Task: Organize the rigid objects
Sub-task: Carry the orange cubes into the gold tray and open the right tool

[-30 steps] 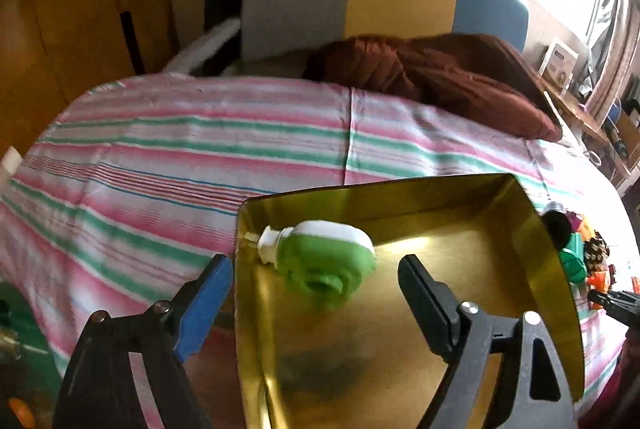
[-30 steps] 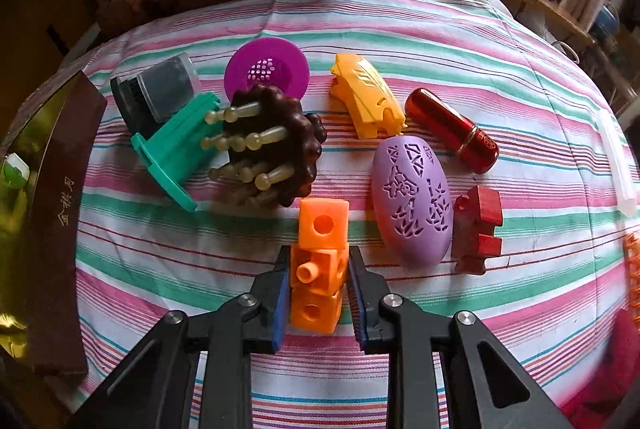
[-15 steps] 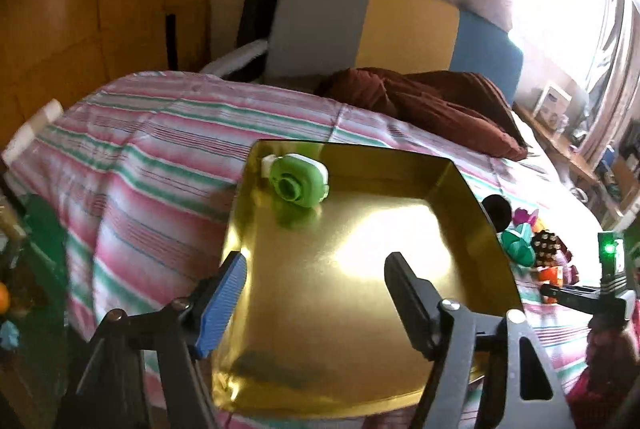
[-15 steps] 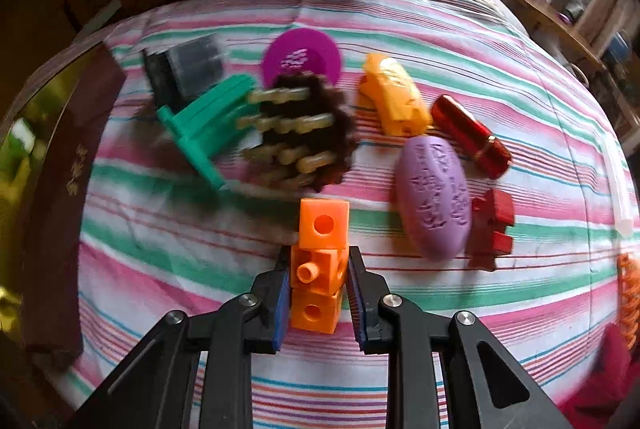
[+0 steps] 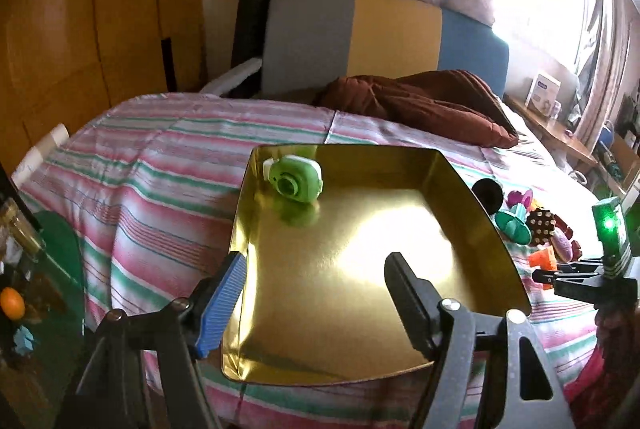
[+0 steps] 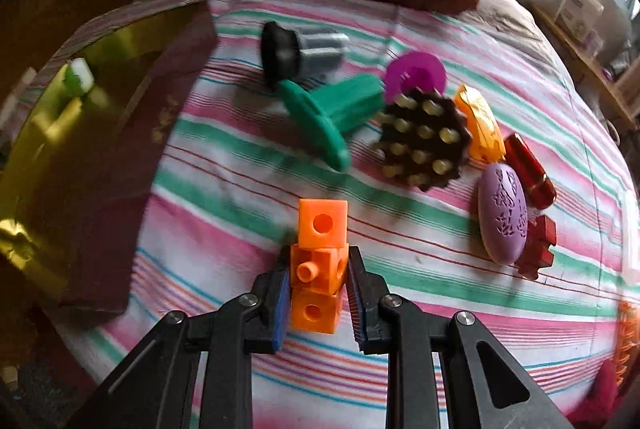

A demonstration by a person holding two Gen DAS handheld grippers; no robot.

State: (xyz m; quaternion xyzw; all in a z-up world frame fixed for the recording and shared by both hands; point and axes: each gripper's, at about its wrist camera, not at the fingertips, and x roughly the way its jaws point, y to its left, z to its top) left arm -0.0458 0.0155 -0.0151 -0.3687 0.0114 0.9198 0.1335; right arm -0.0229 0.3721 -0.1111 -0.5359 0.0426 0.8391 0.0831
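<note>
— Right gripper [image 6: 318, 293] is clenching the middle of a stick of three orange plastic cubes [image 6: 320, 265], pads pressing both sides; the stick is sitting low in the right wrist view, over the striped bedspread [image 6: 440, 309].

— And the other claw?

— Left gripper [image 5: 316, 293] is hanging released, jaws wide, nothing between them, over the near edge of the shiny gold square tray [image 5: 360, 269].

— How much is sorted?

— Judging by the tray, barely anything. Only a green and white round plastic gadget [image 5: 294, 179] is lying inside, at about eleven o'clock in the left wrist view.

— What is waiting?

— In the right wrist view, from the cubes: a grey cylinder with a black cap [image 6: 304, 49] at twelve, a teal flanged plastic piece [image 6: 332, 113] just below it, a magenta disc [image 6: 416, 71], a dark brown knobbed massager [image 6: 424, 141], an orange moulded piece [image 6: 480, 125], a red metallic tube [image 6: 528, 169], a purple patterned oval [image 6: 504, 213] and a dark red notched block [image 6: 538, 247], all between one and three o'clock.

— So?

— The cubes look to be going in second; eight pieces are remaining, I reckon.
</note>
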